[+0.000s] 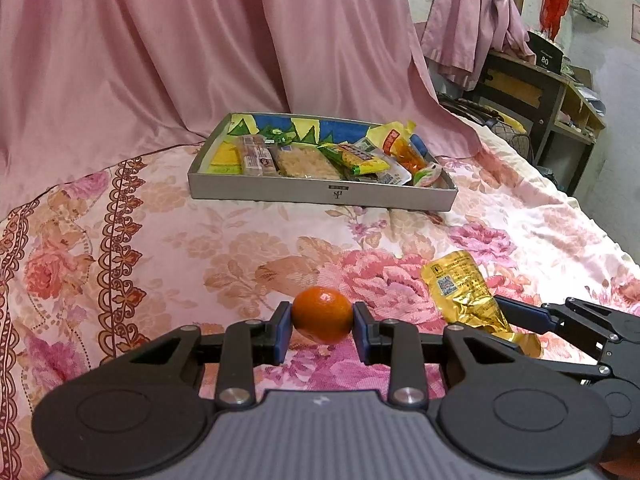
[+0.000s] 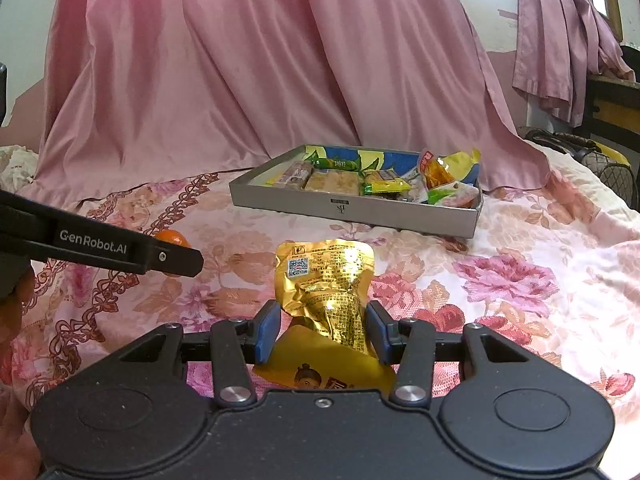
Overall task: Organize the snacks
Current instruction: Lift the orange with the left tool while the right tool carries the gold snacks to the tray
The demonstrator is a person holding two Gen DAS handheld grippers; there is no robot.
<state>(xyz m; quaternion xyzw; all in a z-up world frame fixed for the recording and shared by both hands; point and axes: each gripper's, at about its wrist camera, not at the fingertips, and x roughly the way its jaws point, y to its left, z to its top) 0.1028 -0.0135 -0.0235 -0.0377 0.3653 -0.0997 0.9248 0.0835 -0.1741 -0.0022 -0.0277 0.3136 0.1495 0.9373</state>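
My left gripper [image 1: 322,322] is shut on a small orange tangerine [image 1: 322,313], low over the floral bedspread. It also shows in the right wrist view [image 2: 173,238], partly hidden behind the left gripper's arm. My right gripper [image 2: 323,330] is shut on a gold foil snack pouch [image 2: 328,280], whose far end sticks out ahead of the fingers. The pouch also shows in the left wrist view [image 1: 464,288]. A grey tray [image 1: 280,192] holding several packaged snacks sits farther back on the bed; it also shows in the right wrist view [image 2: 304,202].
A pink satin curtain [image 1: 200,52] hangs behind the tray and drapes onto the bed. A dark wooden desk [image 1: 532,92] with clutter stands at the far right. The floral bedspread [image 1: 200,248] lies between the grippers and the tray.
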